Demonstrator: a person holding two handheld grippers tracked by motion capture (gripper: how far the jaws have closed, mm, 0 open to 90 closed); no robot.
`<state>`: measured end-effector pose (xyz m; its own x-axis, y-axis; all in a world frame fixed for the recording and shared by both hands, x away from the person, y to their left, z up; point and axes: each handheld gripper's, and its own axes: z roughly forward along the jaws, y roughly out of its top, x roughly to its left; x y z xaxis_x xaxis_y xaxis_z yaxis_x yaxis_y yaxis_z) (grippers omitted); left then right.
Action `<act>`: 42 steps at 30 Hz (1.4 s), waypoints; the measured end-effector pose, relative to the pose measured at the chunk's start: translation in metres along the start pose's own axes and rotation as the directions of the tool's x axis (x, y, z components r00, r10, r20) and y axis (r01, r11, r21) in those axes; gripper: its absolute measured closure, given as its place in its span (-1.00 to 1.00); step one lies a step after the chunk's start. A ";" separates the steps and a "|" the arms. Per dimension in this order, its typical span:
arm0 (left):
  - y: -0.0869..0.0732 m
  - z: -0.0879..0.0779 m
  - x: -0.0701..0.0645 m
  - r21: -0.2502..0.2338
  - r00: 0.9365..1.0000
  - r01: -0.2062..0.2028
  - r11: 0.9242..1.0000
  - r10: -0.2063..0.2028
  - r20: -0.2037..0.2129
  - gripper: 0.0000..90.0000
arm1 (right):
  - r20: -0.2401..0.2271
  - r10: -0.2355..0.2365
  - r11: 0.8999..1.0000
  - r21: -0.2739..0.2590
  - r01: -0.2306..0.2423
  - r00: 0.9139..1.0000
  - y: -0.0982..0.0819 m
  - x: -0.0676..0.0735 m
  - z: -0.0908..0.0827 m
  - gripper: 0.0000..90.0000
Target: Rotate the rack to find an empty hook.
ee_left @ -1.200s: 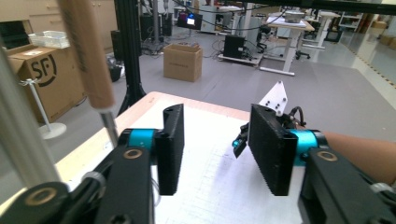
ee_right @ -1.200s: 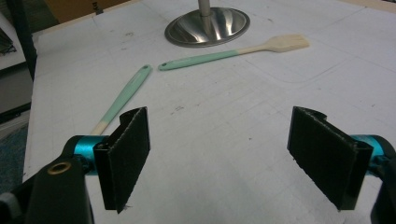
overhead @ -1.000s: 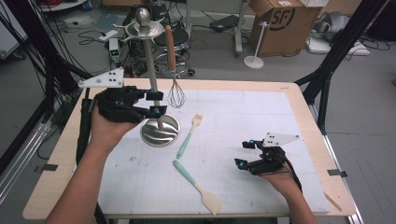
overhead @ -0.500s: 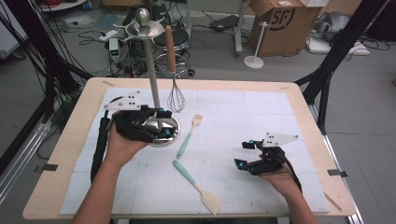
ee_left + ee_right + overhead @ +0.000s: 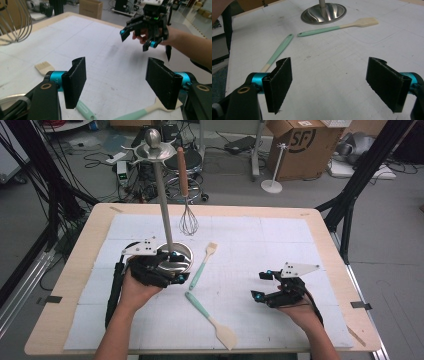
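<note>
A steel utensil stand rises from the mat, and a wire whisk hangs from its top ring. Two mint-handled utensils lie nearby: a brush beside the base and a spatula nearer the front. My left gripper hovers low at the base's front edge. Its jaws have just been opening and hold nothing, with the mint handles on the mat beneath them. My right gripper rests open at the front right, and the mat is bare between its jaws.
The stand's base, the brush and the spatula handle lie ahead of the right gripper. The whisk hangs at the upper left of the left gripper view. A cardboard box and cables sit on the floor beyond the table.
My left hand has come down from partway up the stand's pole to just above the mat at the base, and its jaws stand wider. The right hand has stayed put.
</note>
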<state>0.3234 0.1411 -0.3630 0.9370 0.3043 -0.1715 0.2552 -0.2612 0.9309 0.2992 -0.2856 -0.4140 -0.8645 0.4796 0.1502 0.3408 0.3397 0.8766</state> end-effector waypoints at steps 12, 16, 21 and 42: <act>-0.008 0.001 0.002 -0.003 1.000 0.016 1.000 -0.016 -0.007 -0.34 | 0.005 -0.004 1.000 0.010 0.004 1.000 -0.001 0.000 0.000 -0.54; -0.011 0.002 0.004 -0.002 1.000 0.020 1.000 -0.020 -0.016 -0.41 | 0.005 -0.004 1.000 0.012 0.004 1.000 -0.002 0.000 -0.001 -0.54; -0.013 0.005 0.005 -0.004 0.999 0.026 1.000 -0.026 -0.024 -0.50 | 0.009 -0.003 1.000 0.008 0.003 1.000 -0.002 0.000 -0.001 -0.54; -0.019 0.013 0.006 -0.018 0.999 0.038 0.999 -0.037 0.017 -0.85 | 0.010 0.001 1.000 0.013 -0.001 1.000 -0.003 -0.001 -0.002 -0.54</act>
<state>0.3272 0.1358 -0.3861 0.9307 0.2986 -0.2114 0.2858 -0.2328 0.9296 0.2986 -0.2888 -0.4163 -0.8603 0.4883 0.1466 0.3468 0.3497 0.8703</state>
